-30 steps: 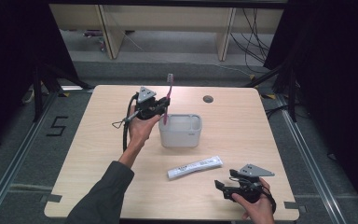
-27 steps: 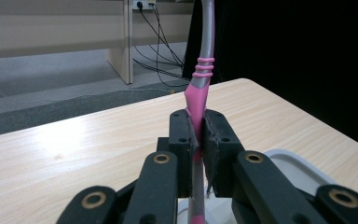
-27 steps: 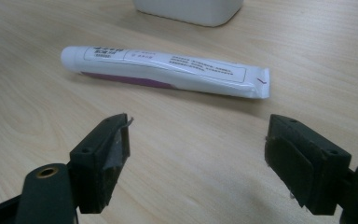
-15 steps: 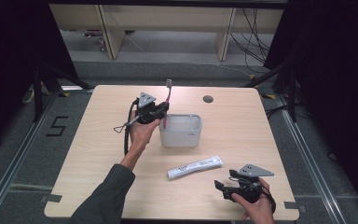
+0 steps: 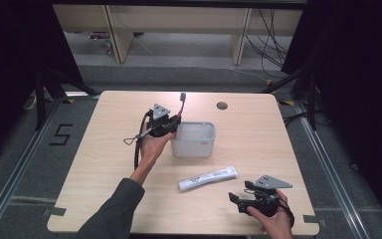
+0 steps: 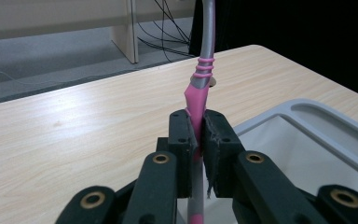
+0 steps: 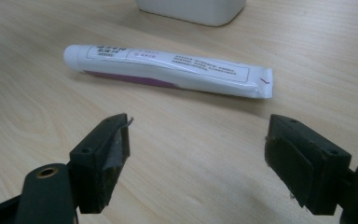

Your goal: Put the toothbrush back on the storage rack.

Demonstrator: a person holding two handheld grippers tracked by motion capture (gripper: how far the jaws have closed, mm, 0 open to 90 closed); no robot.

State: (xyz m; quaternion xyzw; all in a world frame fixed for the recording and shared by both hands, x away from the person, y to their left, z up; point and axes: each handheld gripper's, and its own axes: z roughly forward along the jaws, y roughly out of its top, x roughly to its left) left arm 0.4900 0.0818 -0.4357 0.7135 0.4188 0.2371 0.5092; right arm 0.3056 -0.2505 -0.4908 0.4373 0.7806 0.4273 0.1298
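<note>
Nearest the person, the right gripper (image 5: 239,202) rests low at the near right of the pale wooden table (image 5: 258,129), its two black jaws spread wide with nothing between them; in the right gripper view the bare tabletop lies between the jaws, and just beyond them lies a white toothpaste tube with a purple stripe and printed label (image 7: 168,70), flat on the wood, its cap end to the left of that view and its crimped end to the right; in the high view the same tube (image 5: 208,178) sits between the right gripper and a white rectangular plastic container (image 5: 194,140) farther off near the table's middle; at the container's left edge the left gripper (image 5: 171,125) pinches a grey toothbrush with a pink grip section (image 6: 198,93), the pads pressed on its handle; the brush stands nearly upright, head up; its lower end is hidden behind the jaws.
</note>
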